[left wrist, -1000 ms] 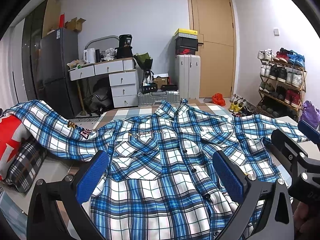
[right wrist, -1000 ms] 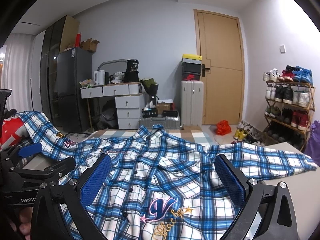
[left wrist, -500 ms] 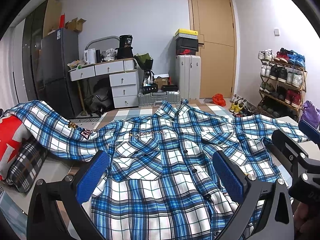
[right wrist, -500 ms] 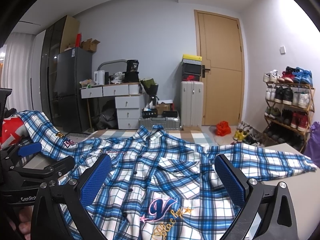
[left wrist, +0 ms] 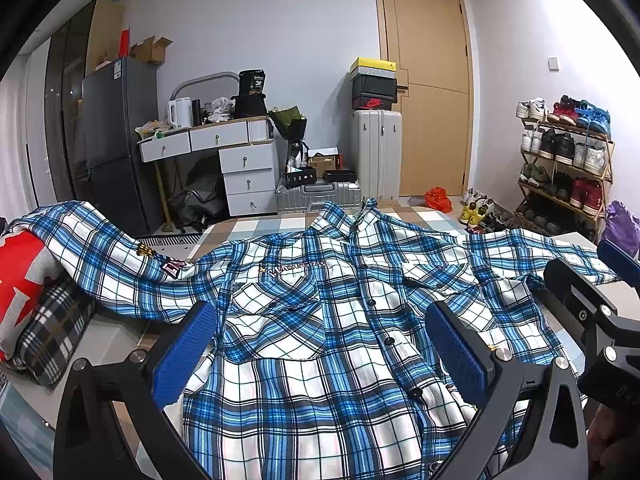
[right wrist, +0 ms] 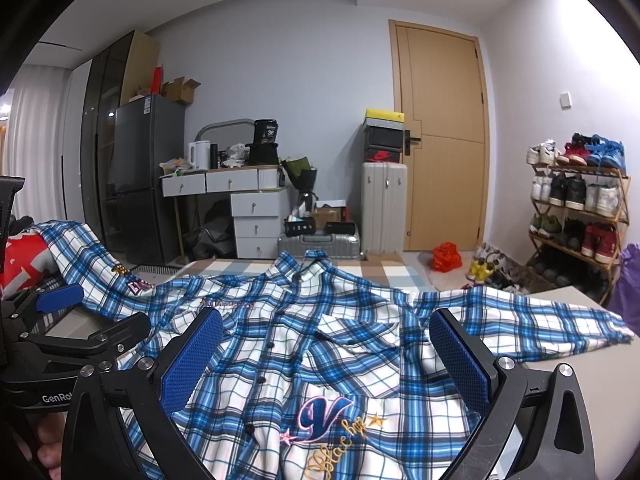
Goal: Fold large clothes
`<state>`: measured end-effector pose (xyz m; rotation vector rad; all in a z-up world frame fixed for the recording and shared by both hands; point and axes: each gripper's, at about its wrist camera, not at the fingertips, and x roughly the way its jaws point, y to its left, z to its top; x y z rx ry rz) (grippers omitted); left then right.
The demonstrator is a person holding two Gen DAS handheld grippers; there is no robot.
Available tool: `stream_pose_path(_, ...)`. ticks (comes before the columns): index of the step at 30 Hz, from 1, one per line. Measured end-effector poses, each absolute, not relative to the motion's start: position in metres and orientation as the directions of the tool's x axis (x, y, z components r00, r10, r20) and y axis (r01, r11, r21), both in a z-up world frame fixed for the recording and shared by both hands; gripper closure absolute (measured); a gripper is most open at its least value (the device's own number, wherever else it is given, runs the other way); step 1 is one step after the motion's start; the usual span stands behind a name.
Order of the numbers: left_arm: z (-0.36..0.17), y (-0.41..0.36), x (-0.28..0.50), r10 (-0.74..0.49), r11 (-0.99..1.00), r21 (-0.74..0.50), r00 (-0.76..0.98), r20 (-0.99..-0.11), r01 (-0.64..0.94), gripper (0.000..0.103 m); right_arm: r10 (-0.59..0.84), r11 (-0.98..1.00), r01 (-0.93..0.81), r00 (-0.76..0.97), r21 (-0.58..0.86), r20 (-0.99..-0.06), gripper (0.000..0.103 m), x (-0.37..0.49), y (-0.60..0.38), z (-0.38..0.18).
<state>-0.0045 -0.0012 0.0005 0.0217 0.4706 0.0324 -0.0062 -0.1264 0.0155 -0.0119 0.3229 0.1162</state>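
Note:
A blue and white plaid shirt [left wrist: 328,320] lies spread flat, front up and buttoned, collar at the far side. Its left sleeve [left wrist: 100,248] drapes over a pillow; its right sleeve [right wrist: 540,320] stretches out flat. My left gripper [left wrist: 326,344] is open above the shirt's lower front and holds nothing. My right gripper [right wrist: 326,356] is open above the lower front near the embroidered "V" [right wrist: 320,416] and holds nothing. Each gripper shows at the edge of the other's view, the left one [right wrist: 60,300] and the right one [left wrist: 616,260].
A red and plaid pillow [left wrist: 28,304] lies at the left. Beyond the bed stand a fridge [left wrist: 116,140], a desk with drawers [left wrist: 224,160], suitcases [left wrist: 376,152], a door [left wrist: 424,80] and a shoe rack [left wrist: 564,168] at the right.

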Motion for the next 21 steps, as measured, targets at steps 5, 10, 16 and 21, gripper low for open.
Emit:
stream_pose_path(5, 0.000, -0.001, -0.004, 0.036, 0.999, 0.028, 0.891, -0.453, -0.026, 0.001, 0.111, 0.993, -0.115, 0.942, 0.006, -0.317, 0.000, -0.006, -0.126, 0.015)
stream_pose_path(10, 0.000, -0.001, -0.005, 0.036, 0.999, 0.028, 0.891, -0.453, -0.026, 0.001, 0.112, 0.993, -0.116, 0.942, 0.006, -0.317, 0.000, -0.006, -0.126, 0.015)
stream_pose_path(16, -0.001, 0.000, -0.005, 0.035, 0.999, 0.029, 0.890, -0.455, -0.025, 0.001, 0.126, 0.992, -0.123, 0.936, 0.030, -0.328, 0.000, -0.005, -0.129, 0.015)
stream_pose_path(21, -0.003, 0.000, -0.005, 0.034, 0.999, 0.031, 0.888, -0.459, -0.022, 0.001, 0.125, 0.990, -0.093, 0.931, 0.109, -0.341, 0.000, 0.001, -0.150, 0.017)
